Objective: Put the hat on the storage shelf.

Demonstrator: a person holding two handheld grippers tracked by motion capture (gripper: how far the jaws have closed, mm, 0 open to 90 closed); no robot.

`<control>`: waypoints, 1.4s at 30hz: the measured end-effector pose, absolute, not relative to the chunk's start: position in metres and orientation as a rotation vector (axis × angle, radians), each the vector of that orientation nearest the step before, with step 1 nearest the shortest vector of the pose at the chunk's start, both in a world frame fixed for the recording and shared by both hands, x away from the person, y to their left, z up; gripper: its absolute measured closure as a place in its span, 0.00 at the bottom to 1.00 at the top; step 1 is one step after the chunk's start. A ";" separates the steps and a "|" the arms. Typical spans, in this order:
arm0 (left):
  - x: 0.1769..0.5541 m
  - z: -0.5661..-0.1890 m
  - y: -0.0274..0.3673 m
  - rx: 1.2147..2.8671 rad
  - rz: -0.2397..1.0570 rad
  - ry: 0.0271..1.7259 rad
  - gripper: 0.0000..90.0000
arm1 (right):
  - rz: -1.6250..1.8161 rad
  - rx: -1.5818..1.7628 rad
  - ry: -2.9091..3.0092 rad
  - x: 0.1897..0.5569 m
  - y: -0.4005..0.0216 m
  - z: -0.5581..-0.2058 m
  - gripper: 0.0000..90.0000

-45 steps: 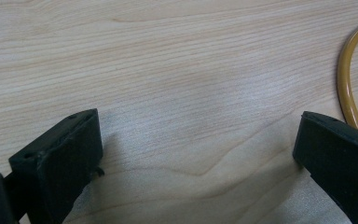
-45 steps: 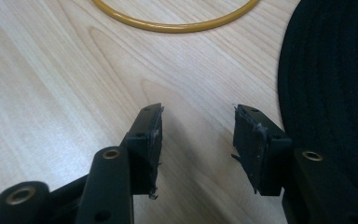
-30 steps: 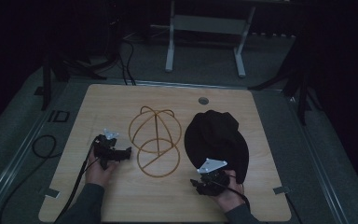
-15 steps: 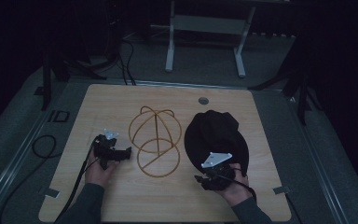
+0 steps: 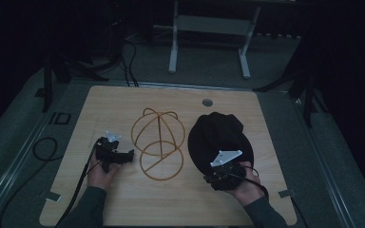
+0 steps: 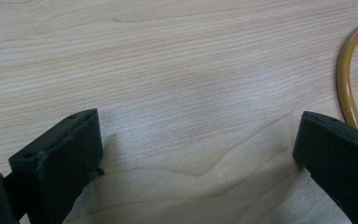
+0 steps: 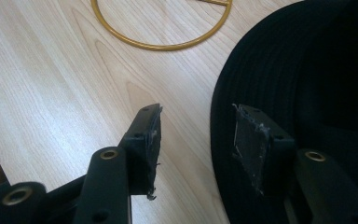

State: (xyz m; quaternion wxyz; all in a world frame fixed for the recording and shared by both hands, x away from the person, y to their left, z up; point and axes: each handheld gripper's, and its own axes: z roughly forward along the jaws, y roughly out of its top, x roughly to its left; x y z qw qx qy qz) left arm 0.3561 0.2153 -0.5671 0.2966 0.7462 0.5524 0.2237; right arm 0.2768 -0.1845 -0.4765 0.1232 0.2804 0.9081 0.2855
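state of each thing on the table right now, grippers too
black hat: lying flat on the table, not gripped
gold wire hat stand: upright, bare, nothing on it
left gripper: open wide, over bare wood beside the stand
right gripper: open, astride the hat's brim edge, not pressing it

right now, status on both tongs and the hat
Left tongs open, empty, beside wire hat stand. Right tongs open over brim of black hat, no grip yet. Nothing in the way.
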 end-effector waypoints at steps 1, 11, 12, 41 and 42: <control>0.356 -0.567 0.215 1.986 0.594 1.469 0.02 | 0.832 0.816 2.651 0.277 -0.185 -0.476 0.56; 0.356 -0.567 0.215 1.986 0.594 1.469 0.02 | 0.810 0.813 2.657 0.280 -0.191 -0.465 0.56; 0.356 -0.567 0.215 1.985 0.594 1.469 0.02 | 0.804 0.819 2.655 0.280 -0.192 -0.464 0.56; 0.356 -0.567 0.215 1.985 0.594 1.469 0.02 | 0.793 0.898 2.579 0.284 -0.231 -0.432 0.52; 0.356 -0.567 0.215 1.986 0.594 1.469 0.02 | 0.791 0.904 2.573 0.285 -0.234 -0.431 0.52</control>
